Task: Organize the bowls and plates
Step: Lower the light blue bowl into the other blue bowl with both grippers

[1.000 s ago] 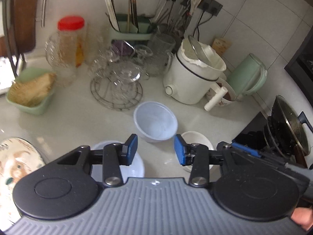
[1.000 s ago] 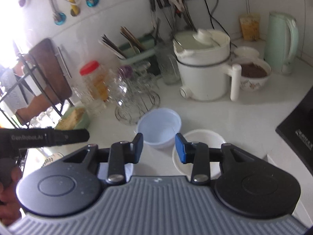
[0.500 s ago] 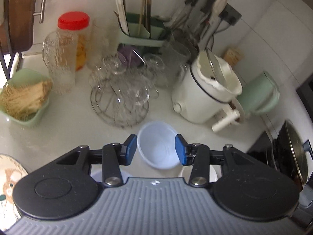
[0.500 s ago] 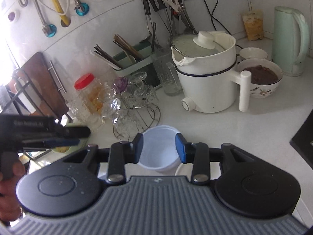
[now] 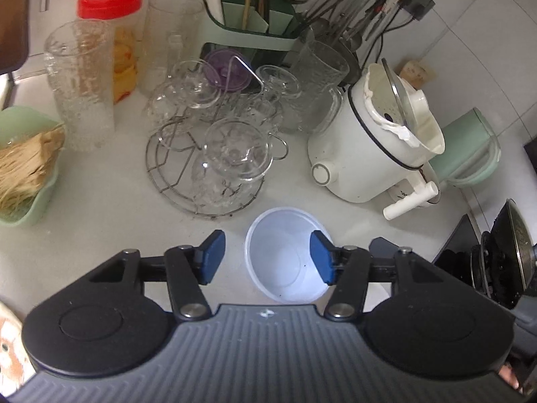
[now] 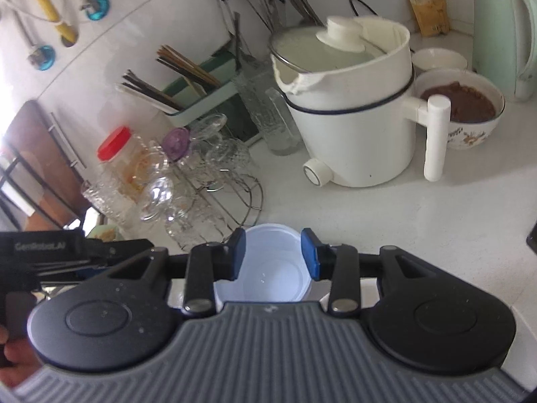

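A pale blue plastic bowl stands upright on the white counter; it also shows in the right wrist view. My left gripper is open above it, its right pad over the bowl's right rim. My right gripper is open with the bowl between its blue pads, not pinched. The left gripper's body shows at the left of the right wrist view. A patterned plate peeks out at the lower left.
A wire rack with glass cups stands just behind the bowl. A white electric pot, a bowl of brown food, a green kettle, a red-lidded jar and a green utensil holder crowd the back. A stove is at right.
Both grippers have moved forward and lower towards the blue bowl, which now lies between the right gripper's pads. The white bowls nearer me have gone under the gripper bodies.
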`<act>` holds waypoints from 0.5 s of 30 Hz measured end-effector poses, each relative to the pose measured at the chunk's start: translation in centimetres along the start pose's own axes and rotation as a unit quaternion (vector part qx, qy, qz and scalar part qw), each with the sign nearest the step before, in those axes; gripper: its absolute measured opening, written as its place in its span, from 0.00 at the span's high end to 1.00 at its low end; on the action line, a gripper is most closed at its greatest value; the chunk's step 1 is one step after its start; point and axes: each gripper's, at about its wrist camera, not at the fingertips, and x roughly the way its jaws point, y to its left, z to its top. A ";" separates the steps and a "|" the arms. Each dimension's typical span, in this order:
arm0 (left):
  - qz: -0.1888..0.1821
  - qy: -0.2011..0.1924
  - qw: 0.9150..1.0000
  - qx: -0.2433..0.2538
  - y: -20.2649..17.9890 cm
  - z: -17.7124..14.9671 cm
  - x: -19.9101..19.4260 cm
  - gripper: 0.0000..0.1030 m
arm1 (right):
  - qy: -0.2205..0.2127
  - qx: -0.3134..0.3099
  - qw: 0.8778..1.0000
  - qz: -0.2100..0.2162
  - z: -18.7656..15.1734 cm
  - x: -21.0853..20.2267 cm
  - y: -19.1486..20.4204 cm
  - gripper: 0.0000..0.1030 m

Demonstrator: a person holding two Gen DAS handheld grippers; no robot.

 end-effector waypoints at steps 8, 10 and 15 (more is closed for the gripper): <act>-0.025 0.025 0.999 -0.023 1.2 0.9 3.6 0.40 | 0.041 0.045 0.998 -0.018 0.8 3.1 -1.9 0.53; -0.027 0.034 0.999 -0.021 1.0 0.9 4.6 0.40 | 0.048 0.049 0.997 -0.020 0.7 3.6 -2.4 0.53; -0.017 0.067 0.997 -0.021 1.2 0.5 7.0 0.40 | 0.065 0.049 0.997 -0.015 0.5 5.2 -2.8 0.54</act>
